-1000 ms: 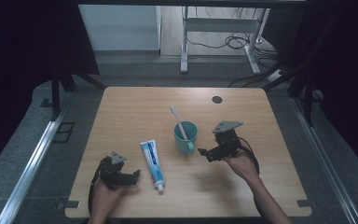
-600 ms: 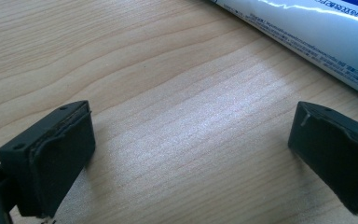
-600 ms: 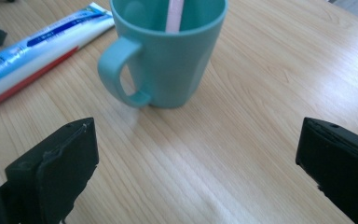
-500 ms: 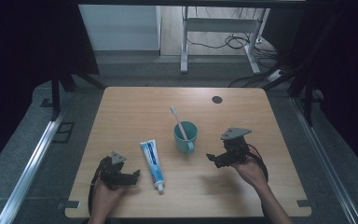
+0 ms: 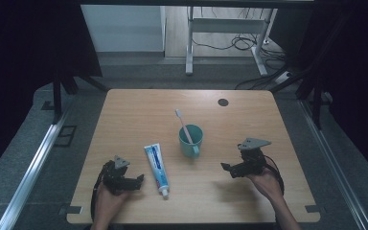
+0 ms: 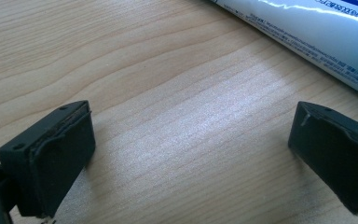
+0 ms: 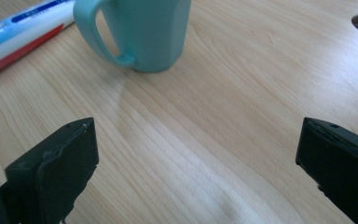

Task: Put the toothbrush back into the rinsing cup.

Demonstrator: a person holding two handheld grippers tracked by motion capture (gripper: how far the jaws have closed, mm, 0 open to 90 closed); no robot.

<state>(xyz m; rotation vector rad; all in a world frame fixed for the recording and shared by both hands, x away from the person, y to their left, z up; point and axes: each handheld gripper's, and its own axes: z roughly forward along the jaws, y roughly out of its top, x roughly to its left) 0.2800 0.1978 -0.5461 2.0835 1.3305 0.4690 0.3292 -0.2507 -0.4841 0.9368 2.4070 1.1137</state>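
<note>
Near the front edge of the tabletop (image 5: 124, 110), toward its front left corner, the left gripper (image 5: 136, 181) sits low in a hand. Its jaws are wide apart with just bare wood between them. It holds nothing.

Just beside it, more to the middle, lies the toothpaste tube (image 5: 155, 165). It is white and blue and lies flat. Its cap end points at the front edge and its flat end points at the back. In the left gripper view the tube (image 6: 307, 32) runs across the top right, past the jaw tips and not touching them.

Toward the front right corner a hand holds the right gripper (image 5: 226, 167). Its jaws are wide apart too and grip nothing. They point at the cup.

Farther back, about the middle of the tabletop, stands the green cup (image 5: 190, 140). It is upright, with its handle toward the front edge. A toothbrush (image 5: 183, 124) stands in it and leans toward the back left.

Near the back edge is a small dark round hole (image 5: 223, 102).
</note>
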